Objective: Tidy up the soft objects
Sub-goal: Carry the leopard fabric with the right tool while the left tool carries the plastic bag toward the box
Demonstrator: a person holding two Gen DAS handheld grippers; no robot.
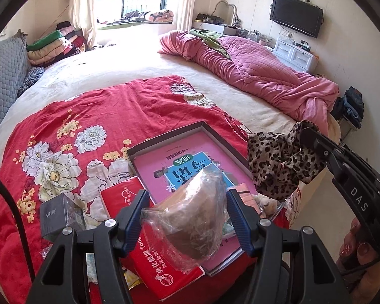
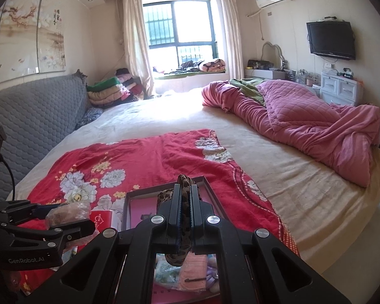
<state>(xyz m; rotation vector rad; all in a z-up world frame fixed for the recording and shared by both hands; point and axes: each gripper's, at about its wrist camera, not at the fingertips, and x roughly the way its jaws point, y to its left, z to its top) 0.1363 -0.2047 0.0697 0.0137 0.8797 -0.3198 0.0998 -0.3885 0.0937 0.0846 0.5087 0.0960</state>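
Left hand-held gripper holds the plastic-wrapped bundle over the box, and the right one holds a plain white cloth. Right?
Not quite. The right hand-held gripper is shut on a leopard-print cloth, not a plain white one; the left wrist view shows it. The rest stands.

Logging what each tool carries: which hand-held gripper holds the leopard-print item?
The right hand-held gripper, shut on the leopard-print cloth. The left hand-held gripper holds a clear plastic bag instead.

The right gripper (image 2: 186,197) was clamped tight on a leopard cloth (image 2: 183,230) above a tray (image 2: 126,210) on the red sheet (image 2: 144,152). At nine o'clock the left gripper (image 2: 65,215) gripped a plastic-wrapped bundle (image 2: 67,211). A pink quilt (image 2: 304,116) lay at two o'clock.
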